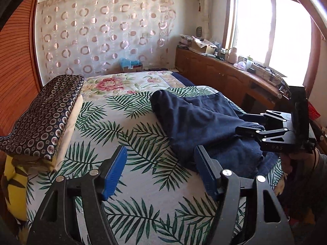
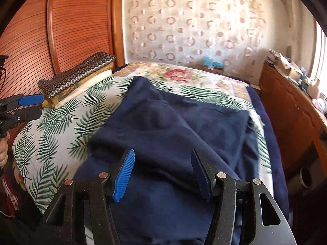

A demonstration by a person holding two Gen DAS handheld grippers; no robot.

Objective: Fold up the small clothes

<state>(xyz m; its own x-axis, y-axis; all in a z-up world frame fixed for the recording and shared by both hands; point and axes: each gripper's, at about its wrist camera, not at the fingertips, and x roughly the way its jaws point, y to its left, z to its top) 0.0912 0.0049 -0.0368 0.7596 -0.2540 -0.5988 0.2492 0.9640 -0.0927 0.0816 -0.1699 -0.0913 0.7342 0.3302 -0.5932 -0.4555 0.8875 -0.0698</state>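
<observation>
A navy blue garment [image 2: 173,126] lies crumpled, with raised folds, on the palm-leaf bedspread [image 1: 114,126], toward the window side of the bed. The right gripper [image 2: 163,173] hovers over the garment's near portion; its jaws stand apart with the cloth below them and nothing pinched between the blue pads [image 2: 124,176]. In the left wrist view the same gripper [image 1: 248,125] reaches in from the right, its fingertips over the garment's edge; whether they touch the cloth cannot be told. The left gripper [image 1: 161,169] is held above bare bedspread just beside the garment's near left edge, its jaws open and empty. Beyond the palm-leaf spread lies a floral quilt [image 1: 114,83]. At the left edge of the bed, a folded dark cloth with a ring pattern [image 1: 45,110] rests on a cream pad beside a slatted wooden panel [image 2: 77,20]. A cluttered wooden cabinet [image 1: 220,69] runs under the window [image 1: 271,28].
</observation>
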